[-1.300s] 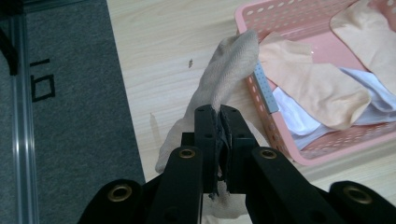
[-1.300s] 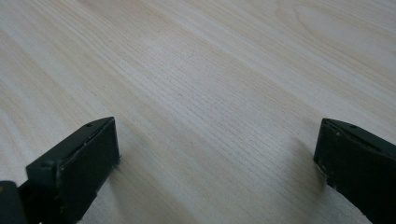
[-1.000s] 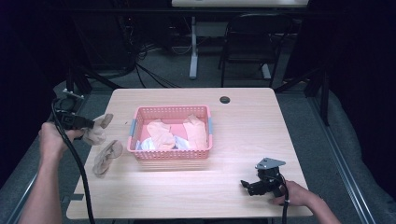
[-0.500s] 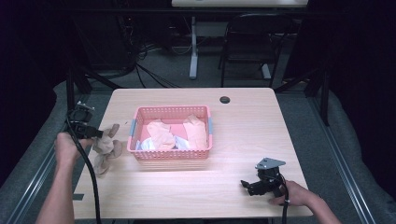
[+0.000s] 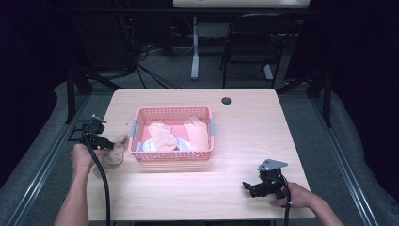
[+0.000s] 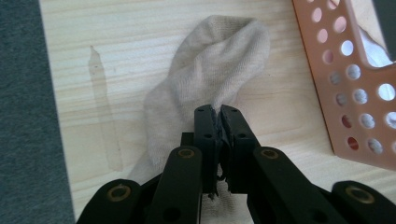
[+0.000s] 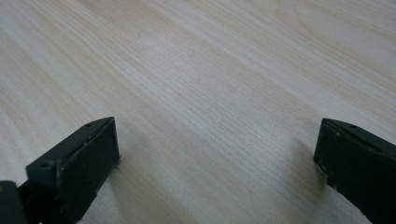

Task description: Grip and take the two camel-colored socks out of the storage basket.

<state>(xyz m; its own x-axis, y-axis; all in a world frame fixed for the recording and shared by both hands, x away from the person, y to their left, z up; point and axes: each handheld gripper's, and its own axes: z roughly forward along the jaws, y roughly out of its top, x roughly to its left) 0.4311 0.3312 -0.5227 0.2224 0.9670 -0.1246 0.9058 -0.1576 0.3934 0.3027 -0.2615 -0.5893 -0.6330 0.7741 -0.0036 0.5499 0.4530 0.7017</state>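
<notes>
The wooden table [image 5: 197, 188] spans the high view, its pale top running from 9 to 3 o'clock. Near its centre, a little toward 10 o'clock, sits the pink basket [image 5: 173, 157], holding crumpled peach and white cloths [image 5: 162, 135]. At 9 o'clock of the basket, just beside its wall, a beige sock [image 6: 205, 79] lies bunched on the table; in the left gripper view the basket's perforated side stands at 2 o'clock of it. The left gripper [image 6: 218, 112] has its jaws pressed together on a fold of the sock, pinching the fabric between them. The right gripper [image 5: 249, 187] rests low over bare wood at 5 o'clock of the basket, well apart from it, jaws spread wide with nothing between them. A small dark grommet hole [image 5: 227, 100] sits near the far edge at 12 o'clock
</notes>
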